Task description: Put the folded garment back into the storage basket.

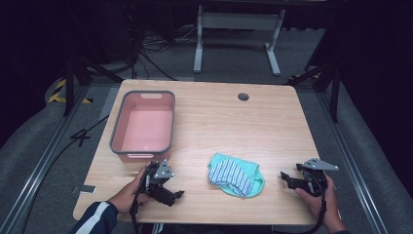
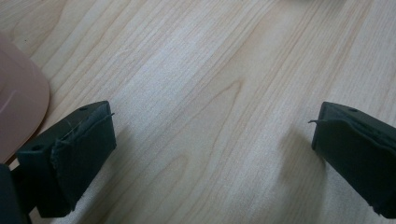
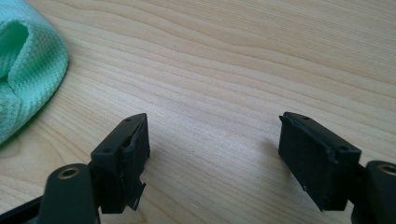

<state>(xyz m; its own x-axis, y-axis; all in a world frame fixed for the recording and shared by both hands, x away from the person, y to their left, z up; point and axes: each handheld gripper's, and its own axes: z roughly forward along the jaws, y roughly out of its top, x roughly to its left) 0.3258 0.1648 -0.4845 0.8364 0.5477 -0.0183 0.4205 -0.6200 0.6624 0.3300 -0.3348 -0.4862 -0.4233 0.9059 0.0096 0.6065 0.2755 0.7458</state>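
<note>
Two grippers rest low over the near edge of a light wooden table [image 1: 214, 117], one in each of the person's hands, with a garment lying between them. Farthest left in the high view stands a pink plastic basin [image 1: 116, 131] with a grey rim, empty, its near end just beyond the left gripper [image 1: 179, 194]. That gripper sits near the table's front left, held by a hand in a dark sleeve with white stripes, its jaws pointing rightward towards the cloth. In the left gripper view [image 2: 212, 135] the two black jaws stand wide apart with bare wood grain between them, and a curved corner of the basin [image 2: 18, 107] shows at the left edge.

Near the middle of the front edge lies a crumpled mint-green garment [image 1: 236, 174], with a blue-and-white striped part folded over its left portion. It touches neither gripper.

At the right, the right gripper [image 1: 283, 176] points leftward at the garment. In the right gripper view [image 3: 212, 140] its jaws are spread wide over bare table, and the green knit cloth [image 3: 28, 60] lies off to the upper left, clear of both jaws.
</note>
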